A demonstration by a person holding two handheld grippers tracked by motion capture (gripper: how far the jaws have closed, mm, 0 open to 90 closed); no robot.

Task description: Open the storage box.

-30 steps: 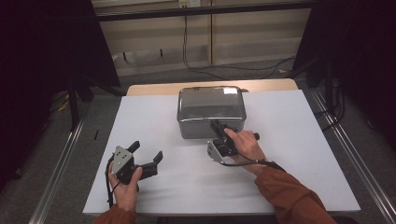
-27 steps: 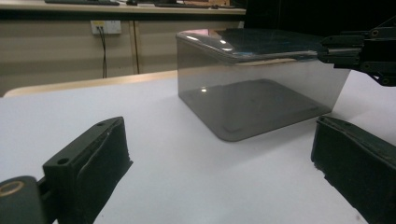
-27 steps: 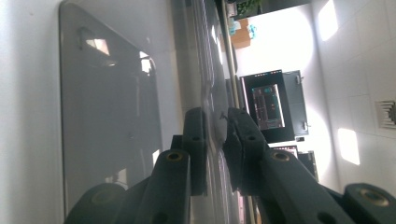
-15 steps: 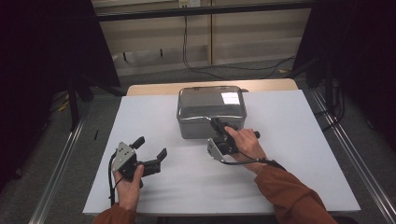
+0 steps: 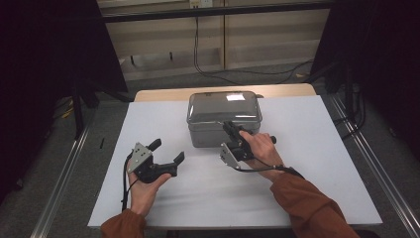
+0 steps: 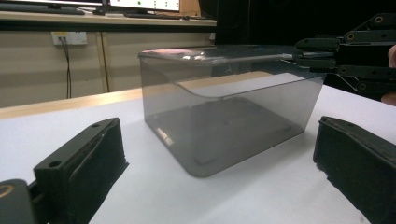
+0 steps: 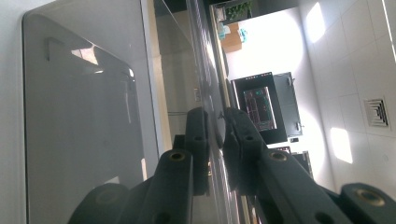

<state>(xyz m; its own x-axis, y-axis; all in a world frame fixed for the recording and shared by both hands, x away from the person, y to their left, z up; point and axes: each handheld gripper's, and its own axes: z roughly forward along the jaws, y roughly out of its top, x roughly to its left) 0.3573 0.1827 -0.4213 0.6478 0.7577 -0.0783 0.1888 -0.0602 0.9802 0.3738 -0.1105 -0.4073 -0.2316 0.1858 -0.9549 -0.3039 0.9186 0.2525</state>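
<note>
— smoky grey plastic, that box. it sits upper centre of the high view, at the far edge of the white table, long axis running left to right across the frame.

— and the lid?

— clear, resting on top. the right gripper comes at it from the lower right and has its jaws pinched shut on the lid's near rim; in the right gripper view the lid's edge runs straight up between the two black pads.

— the other one?

— the left gripper is lower left, well apart from the box, jaws spread wide with nothing between them. in the left gripper view the box stands ahead, between the two pads but far off, one rounded corner turned toward it.

— so which hand matters next?

— the right, i'd say. it's already on the rim, so peeling the lid up looks like its job. the left is aimed at the box's left end, probably to steady it.
</note>
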